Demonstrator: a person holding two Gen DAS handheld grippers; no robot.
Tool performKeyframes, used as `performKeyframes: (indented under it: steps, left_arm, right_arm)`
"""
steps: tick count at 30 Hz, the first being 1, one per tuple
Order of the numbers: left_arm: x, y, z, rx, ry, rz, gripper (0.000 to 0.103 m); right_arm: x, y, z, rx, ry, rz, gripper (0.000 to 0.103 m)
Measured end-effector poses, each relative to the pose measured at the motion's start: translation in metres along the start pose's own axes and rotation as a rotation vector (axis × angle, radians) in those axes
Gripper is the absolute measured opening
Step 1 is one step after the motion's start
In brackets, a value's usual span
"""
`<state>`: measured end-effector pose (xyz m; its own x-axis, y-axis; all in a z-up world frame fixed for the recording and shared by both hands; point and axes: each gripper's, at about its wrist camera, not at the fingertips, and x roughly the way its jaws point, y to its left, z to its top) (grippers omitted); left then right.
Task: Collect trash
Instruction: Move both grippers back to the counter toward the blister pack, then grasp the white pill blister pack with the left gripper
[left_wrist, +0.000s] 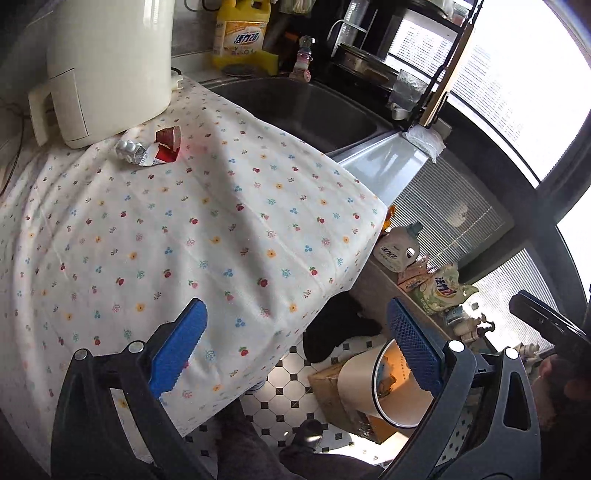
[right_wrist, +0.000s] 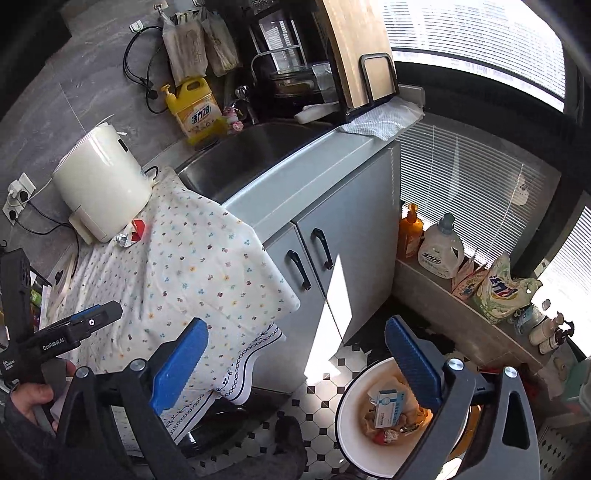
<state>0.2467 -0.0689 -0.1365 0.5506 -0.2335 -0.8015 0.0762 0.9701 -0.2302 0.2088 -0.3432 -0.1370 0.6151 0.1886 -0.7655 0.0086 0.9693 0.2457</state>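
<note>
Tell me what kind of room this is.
Most likely a small home kitchen: a steel sink set in a counter, a yellow dish-soap jug behind it, and a dish rack alongside.

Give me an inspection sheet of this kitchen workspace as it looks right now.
Surface: floral cloth draped over the counter.
Job's things: red and white wrapper with a blister pack beside the white appliance; trash bin on the floor, holding a blue box.
Clutter: yellow detergent jug, bottles on the ledge.
Grippers: left gripper and right gripper open, empty.
Cables: black cords on the wall.
Surroundings: sink, window blinds.
</note>
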Motion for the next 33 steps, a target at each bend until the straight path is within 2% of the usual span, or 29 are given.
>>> performKeyframes:
  steps: [10,20,27,33]
  left_arm:
    - [-0.01,0.095,0.027,-0.11,-0.06,0.058,0.096]
    - [0.0,0.148,0.069,-0.104,-0.106,0.038,0.096]
    - [0.026,0.169,0.099,-0.061,-0.071,0.004,0.075]
    - [0.051,0.178,0.126,0.009,-0.043,-0.006,0.069]
  right_arm:
    - [0.047,0.084,0.029,-0.086,0.019,0.057,0.095]
    - [0.076,0.137,0.056,-0.103,-0.015,0.05,0.095]
    - [0.084,0.151,0.056,-0.069,-0.038,0.005,0.095]
    - [0.085,0.148,0.052,0.015,-0.038,-0.003,0.095]
